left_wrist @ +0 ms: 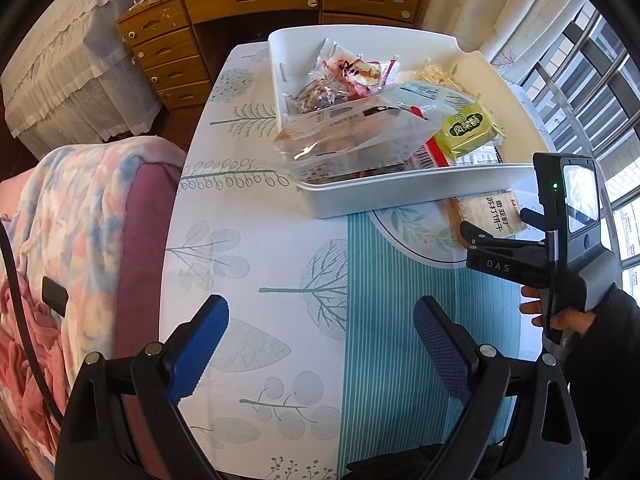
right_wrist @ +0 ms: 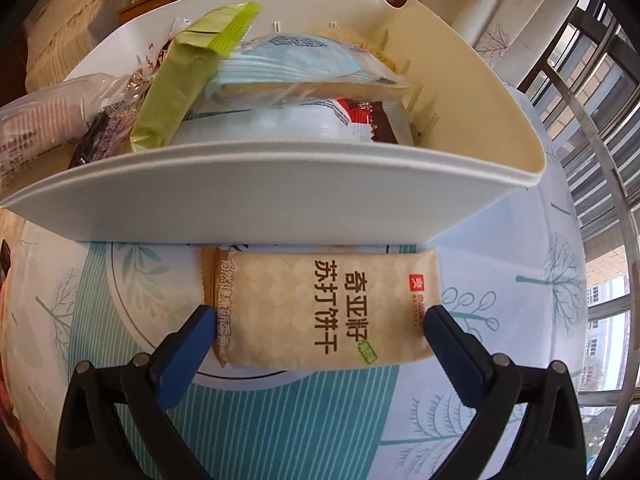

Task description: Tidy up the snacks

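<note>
Both jaws gape over leaf-print tablecloth [left_wrist: 280, 248]; cracker packet [right_wrist: 320, 308] lies beside tray [right_wrist: 280, 208].

A wooden desk [left_wrist: 256, 4] stands beyond the leaf-print tablecloth [left_wrist: 248, 280], a floral blanket [left_wrist: 60, 240] beside it.

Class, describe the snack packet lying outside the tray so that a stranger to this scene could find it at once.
Start at the white tray heaped with snacks on the leaf-patterned tablecloth. Just outside its near wall, flat on the cloth, lies the beige cracker packet, between the open right tongs. It alone is outside the tray, with large brown Chinese characters and a small red logo.
</note>
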`<state>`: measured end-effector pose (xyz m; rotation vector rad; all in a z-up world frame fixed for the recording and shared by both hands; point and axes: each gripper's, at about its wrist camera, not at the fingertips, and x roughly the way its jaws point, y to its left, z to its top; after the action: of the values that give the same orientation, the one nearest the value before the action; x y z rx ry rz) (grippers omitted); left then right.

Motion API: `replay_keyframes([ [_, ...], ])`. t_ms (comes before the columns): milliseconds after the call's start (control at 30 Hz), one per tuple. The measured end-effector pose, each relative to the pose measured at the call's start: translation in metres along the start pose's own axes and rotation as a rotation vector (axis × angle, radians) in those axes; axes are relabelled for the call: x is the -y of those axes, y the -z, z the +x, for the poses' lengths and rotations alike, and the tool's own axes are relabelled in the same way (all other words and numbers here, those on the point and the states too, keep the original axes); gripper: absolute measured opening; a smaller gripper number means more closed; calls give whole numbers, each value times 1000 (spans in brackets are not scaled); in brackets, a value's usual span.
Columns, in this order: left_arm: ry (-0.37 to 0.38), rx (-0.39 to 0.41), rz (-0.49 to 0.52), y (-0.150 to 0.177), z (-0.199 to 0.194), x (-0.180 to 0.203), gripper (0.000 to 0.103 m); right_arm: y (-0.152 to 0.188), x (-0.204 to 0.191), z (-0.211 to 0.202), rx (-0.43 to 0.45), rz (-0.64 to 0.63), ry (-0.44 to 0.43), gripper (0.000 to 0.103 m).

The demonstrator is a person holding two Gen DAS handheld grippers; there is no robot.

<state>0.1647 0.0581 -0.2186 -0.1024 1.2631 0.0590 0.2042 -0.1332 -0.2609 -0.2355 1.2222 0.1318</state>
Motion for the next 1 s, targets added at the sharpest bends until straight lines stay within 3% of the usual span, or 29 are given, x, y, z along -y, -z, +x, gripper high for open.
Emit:
replay_keyframes([
  [500, -2, -1, 6, 3, -1, 2, 93, -12, -3, 4, -11, 11, 17, 103],
  [567, -6, 4, 2, 3, -2, 3, 93, -10, -4, 1, -11, -5, 14, 99],
  [600, -7, 6, -1, 4, -3, 3, 93, -8, -7, -2, -7, -24, 5, 96],
  [667, -10, 10, -11, 4, -4, 3, 93, -3, -17, -11, 11, -84, -7, 78],
  [833, -10, 22, -26, 7, -8, 7, 93, 6, -22, -20, 10, -143, -38, 64],
  [1000, -5, 35, -36, 13, -14, 18, 93, 20, -26, -32, -6, -210, -122, 19],
])
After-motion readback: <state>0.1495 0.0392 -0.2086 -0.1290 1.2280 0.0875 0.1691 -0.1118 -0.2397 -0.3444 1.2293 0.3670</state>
